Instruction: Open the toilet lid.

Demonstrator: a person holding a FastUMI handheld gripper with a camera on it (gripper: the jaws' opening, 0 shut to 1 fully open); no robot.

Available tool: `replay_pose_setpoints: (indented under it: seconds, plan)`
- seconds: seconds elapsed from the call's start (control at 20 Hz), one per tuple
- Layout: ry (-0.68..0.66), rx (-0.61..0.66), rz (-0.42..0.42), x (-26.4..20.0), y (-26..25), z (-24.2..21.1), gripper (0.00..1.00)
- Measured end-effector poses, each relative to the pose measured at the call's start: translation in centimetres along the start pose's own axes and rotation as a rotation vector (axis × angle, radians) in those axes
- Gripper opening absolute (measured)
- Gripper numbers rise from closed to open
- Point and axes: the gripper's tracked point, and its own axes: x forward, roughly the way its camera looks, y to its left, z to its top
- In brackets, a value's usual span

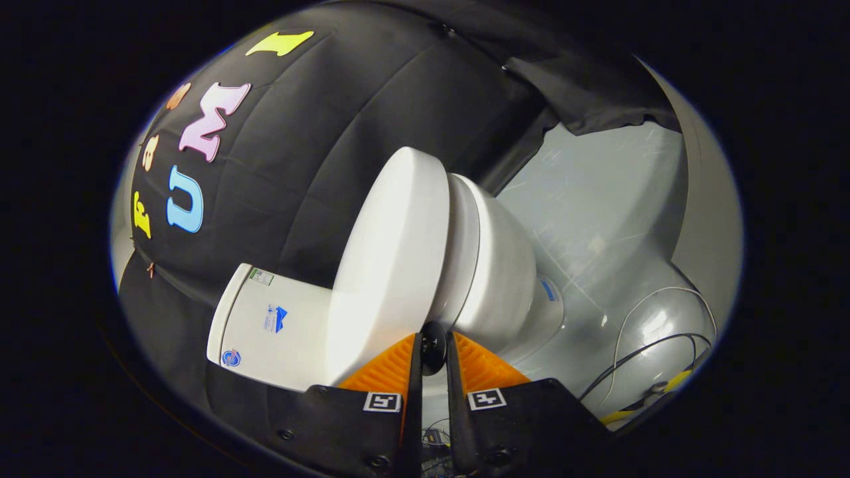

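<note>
The gripper (433, 345) has its ribbed fingers drawn nearly together, a narrow gap between them, gripping nothing. Just ahead of the tips sits the smooth, rounded toilet lid (392, 265), down on the glossy bowl (501, 265). Beyond lie the boxy tank (265, 325), loose cables (654, 345) and grey floor (597, 199).
</note>
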Motion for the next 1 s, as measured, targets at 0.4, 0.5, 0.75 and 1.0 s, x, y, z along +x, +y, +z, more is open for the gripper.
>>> replay_pose_setpoints:
  seconds: [0.4,0.5,0.75,1.0]
  plan:
    - [0.006,0.048,0.021,0.1,-0.2,0.5,0.09]
    - [0.027,0.093,0.031,0.0,0.1,0.4,0.08]
    - [0.017,0.063,0.052,-0.2,0.6,0.5,0.08]
    - [0.018,0.078,0.013,-0.3,0.8,0.6,0.07]
